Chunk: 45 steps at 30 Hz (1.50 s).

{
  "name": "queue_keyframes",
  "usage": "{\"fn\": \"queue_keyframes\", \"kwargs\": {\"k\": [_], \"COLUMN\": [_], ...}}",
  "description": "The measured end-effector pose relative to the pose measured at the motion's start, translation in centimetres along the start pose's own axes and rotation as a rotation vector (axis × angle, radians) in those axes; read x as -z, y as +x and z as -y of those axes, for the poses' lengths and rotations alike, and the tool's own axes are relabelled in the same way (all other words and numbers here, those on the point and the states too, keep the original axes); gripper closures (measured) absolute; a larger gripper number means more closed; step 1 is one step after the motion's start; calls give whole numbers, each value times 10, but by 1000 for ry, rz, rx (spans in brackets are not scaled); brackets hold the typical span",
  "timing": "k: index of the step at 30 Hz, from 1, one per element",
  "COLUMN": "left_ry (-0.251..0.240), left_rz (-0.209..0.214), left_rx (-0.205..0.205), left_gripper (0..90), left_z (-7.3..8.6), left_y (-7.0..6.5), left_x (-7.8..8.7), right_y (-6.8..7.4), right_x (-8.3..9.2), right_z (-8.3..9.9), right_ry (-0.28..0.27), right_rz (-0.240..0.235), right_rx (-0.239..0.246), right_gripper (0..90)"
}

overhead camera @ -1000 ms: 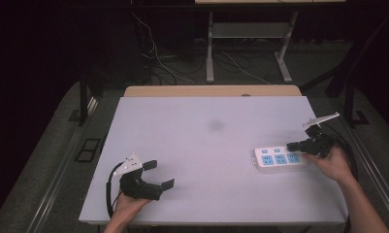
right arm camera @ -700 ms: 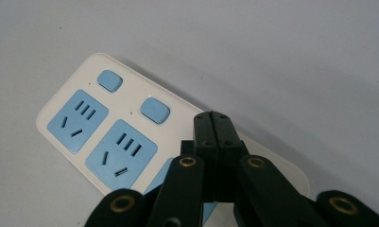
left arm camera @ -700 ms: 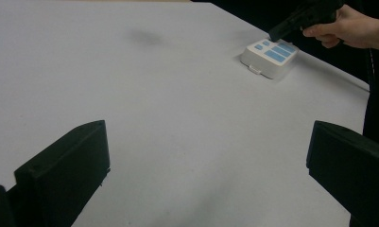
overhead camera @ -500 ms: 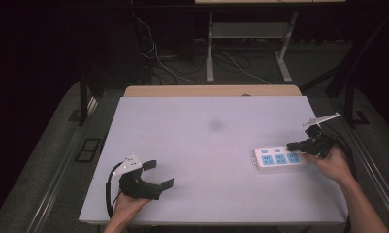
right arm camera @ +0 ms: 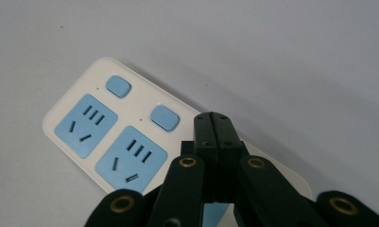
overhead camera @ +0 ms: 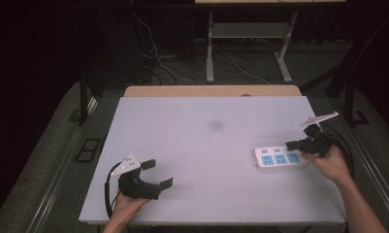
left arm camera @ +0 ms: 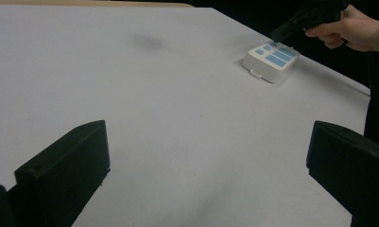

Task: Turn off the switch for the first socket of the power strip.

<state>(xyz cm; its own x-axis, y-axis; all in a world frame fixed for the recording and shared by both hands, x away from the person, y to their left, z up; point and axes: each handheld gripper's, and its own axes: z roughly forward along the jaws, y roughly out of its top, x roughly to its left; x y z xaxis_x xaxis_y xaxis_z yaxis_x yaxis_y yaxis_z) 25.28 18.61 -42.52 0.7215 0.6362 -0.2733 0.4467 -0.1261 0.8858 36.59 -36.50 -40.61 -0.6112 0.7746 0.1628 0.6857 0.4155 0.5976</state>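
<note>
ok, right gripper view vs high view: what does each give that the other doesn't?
Right gripper view alone: slot detail on the power strip, its blue buttons, and the right gripper with jaws pressed together, tip over the strip's button row; contact can't be told.

High view alone: the left gripper, jaws wide apart near the table's front left, a dark smudge mid-table, both hands, and floor cables.

Shared: strip, right gripper and white tabletop.
</note>
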Motion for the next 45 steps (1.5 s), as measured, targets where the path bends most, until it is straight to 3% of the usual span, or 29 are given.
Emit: {"fn": "queue_keyframes", "kwargs": {"k": [6,13,24,33,41,45], "left_ry": [-4,0,-12,-22,-19,-20], "left_rz": [-1,-6,-5,-6,-5,-6], "left_rx": [4,-13,-10,-9,-6,-6], "left_gripper": [0,0,0,0,0,0], "left_z": [0,0,0,0,0,0], "left_y": [0,-2,-3,-3,-3,-2], "left_x": [1,1,4,4,4,4], "right_y": [3,8,17,35,57,68], "right_x": [7,20,37,55,57,56], "right_z": [-4,-4,-1,3,4,5], "right_ry": [-12,-78,-129,-198,-241,-263], "right_rz": [4,10,12,-18,-36,-19], "right_rx": [-11,-74,-110,-138,-118,-115], "right_gripper": [900,900,900,896,794,675]}}
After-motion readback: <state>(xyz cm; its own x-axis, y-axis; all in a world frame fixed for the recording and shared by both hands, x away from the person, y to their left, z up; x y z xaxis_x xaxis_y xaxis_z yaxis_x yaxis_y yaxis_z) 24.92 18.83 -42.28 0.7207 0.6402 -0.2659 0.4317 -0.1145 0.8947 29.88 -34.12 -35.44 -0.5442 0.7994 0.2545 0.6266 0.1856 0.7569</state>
